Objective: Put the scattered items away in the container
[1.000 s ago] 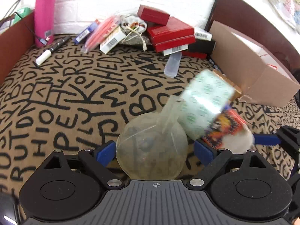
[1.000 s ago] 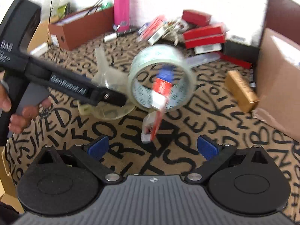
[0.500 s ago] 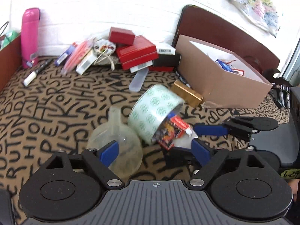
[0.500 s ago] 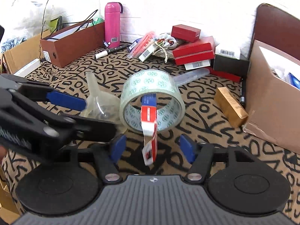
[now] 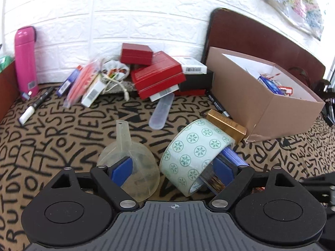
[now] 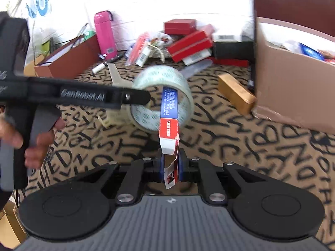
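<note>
gold box (image 5: 227, 126) between tape roll (image 5: 193, 155) and cardboard box (image 5: 261, 104)

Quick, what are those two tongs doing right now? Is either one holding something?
Left tongs: open, straddling the funnel and tape roll, gripping neither.
Right tongs: closed on the small red and blue box.

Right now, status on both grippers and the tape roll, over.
Right gripper shut on small card box, threaded through tape roll. Left gripper open, straddling funnel and roll. Gold box lies before cardboard container.
</note>
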Action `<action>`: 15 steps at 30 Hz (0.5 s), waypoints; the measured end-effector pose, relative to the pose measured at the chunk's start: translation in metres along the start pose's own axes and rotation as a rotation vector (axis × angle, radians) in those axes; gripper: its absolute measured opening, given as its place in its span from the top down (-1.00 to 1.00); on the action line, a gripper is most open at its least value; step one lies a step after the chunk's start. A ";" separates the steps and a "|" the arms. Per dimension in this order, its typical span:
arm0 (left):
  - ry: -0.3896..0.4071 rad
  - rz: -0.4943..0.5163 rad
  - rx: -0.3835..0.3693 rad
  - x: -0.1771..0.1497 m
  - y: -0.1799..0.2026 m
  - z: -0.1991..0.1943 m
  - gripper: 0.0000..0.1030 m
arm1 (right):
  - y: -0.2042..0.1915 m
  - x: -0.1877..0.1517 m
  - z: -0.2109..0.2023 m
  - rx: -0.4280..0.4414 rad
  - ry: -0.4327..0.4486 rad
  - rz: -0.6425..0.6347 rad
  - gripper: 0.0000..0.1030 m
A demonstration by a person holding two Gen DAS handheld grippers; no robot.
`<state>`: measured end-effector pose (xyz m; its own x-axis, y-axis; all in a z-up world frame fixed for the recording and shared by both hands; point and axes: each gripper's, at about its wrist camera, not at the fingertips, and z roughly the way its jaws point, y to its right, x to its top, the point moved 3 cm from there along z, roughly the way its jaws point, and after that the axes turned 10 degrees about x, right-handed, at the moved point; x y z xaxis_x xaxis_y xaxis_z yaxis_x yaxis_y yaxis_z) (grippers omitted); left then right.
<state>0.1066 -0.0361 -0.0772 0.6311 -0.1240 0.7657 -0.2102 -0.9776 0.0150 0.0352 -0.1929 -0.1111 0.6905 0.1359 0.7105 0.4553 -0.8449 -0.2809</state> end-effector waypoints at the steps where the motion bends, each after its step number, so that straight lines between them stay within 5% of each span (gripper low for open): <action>1: -0.001 0.012 -0.009 0.001 0.004 0.003 -0.77 | 0.002 -0.004 -0.004 -0.013 -0.004 0.005 0.71; 4: -0.033 0.038 -0.029 0.003 0.016 0.013 -0.72 | 0.012 -0.013 -0.014 -0.053 -0.011 0.035 0.71; 7: -0.086 0.059 -0.039 0.000 0.024 0.025 -0.38 | 0.022 -0.019 -0.018 -0.086 -0.020 0.063 0.71; 8: -0.097 0.065 -0.031 -0.003 0.025 0.027 -0.11 | 0.023 -0.020 -0.018 -0.091 -0.022 0.067 0.69; 10: -0.115 0.058 -0.044 -0.008 0.023 0.027 0.02 | 0.026 -0.021 -0.019 -0.098 -0.017 0.068 0.64; 15: -0.147 0.052 -0.034 -0.023 0.017 0.014 0.06 | 0.029 -0.017 -0.016 -0.104 -0.001 0.064 0.40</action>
<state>0.0988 -0.0518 -0.1039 0.7208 -0.2005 0.6635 -0.2691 -0.9631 0.0012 0.0275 -0.2284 -0.1208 0.7167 0.0799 0.6928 0.3490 -0.9012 -0.2571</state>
